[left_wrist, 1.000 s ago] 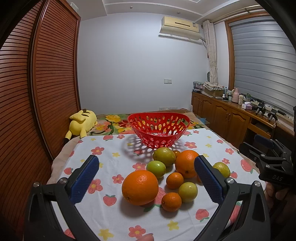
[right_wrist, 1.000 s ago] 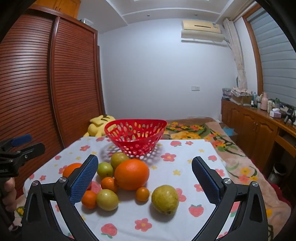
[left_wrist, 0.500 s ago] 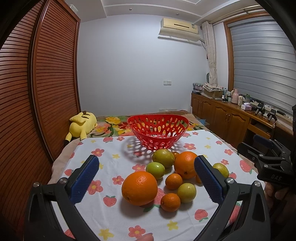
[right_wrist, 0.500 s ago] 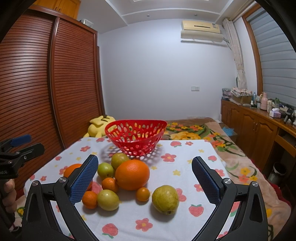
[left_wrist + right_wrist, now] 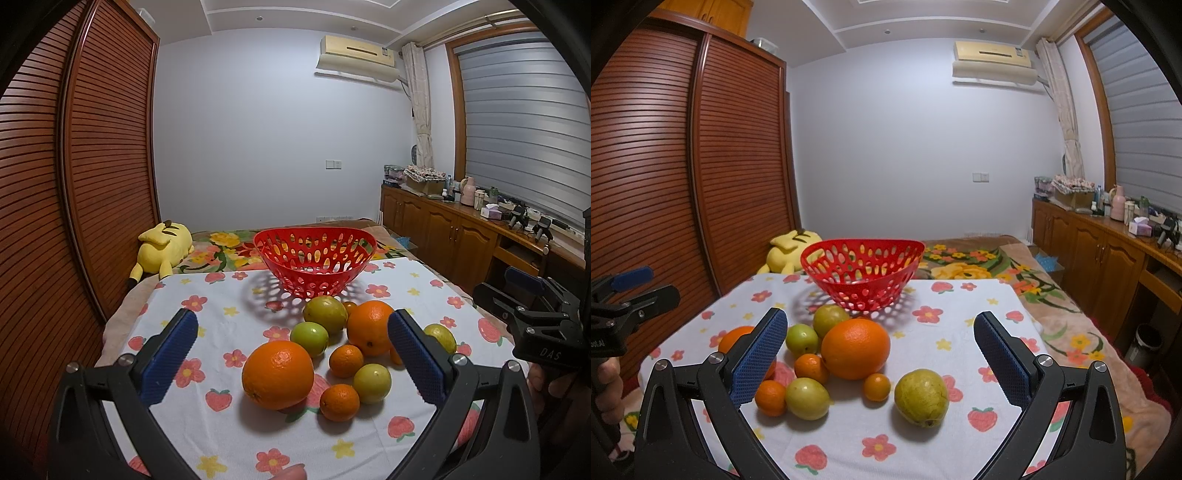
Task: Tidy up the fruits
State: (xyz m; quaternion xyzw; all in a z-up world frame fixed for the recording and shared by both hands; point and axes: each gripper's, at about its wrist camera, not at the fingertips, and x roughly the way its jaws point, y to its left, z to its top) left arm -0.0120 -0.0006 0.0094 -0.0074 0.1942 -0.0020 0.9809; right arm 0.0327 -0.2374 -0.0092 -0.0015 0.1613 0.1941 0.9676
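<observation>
- Bedroom setting: slatted wooden wardrobe on the left, floral-cloth table [image 5: 229,317] in front of me, red basket [image 5: 316,258] at its far side, empty as far as its perforated wall lets me see.
- Change over the last second: very little. Left view has the fruit pile sitting marginally higher and closer than before; right view is nearly unchanged. I read this as a slow approach, no pick begun.
- Left tongs [image 5: 291,354] open wide, holding nothing, framing the big orange [image 5: 277,374] nearest me.
- Right tongs [image 5: 881,354] likewise spread and empty, with a second large orange [image 5: 855,349] and a green pear [image 5: 921,397] between the pads.
- All fruit lies on the cloth just before the basket; sorting not started, by my judgement.
- Hidden: a small orange behind the left tongs' right pad is mostly covered; in the right view the left pad cuts off an orange. Fruit count uncertain.
</observation>
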